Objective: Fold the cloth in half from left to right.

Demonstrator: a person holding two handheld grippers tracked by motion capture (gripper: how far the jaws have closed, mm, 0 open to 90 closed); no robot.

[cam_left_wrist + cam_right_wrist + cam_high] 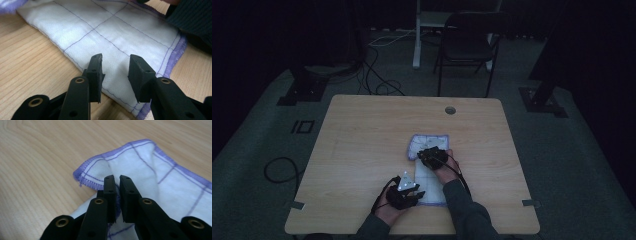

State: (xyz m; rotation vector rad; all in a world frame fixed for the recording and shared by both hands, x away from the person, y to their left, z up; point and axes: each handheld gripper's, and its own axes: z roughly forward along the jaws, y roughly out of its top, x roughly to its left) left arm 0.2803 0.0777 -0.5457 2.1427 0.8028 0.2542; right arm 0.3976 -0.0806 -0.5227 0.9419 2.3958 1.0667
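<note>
Two tongs on one cloth: the right tongs are pinched together on a raised fold of the white cloth near its purple-hemmed corner, while the left tongs hang apart over the near end, gripping nothing. That cloth lies partly folded on the bench. Looks like mid-fold to me; next, the right probably needs to carry that corner over without dragging everything.

A dim lab or recording studio: a pale wooden table stands on grey carpet, black curtains all round, loose black cables and a black folding chair at the far side.
</note>
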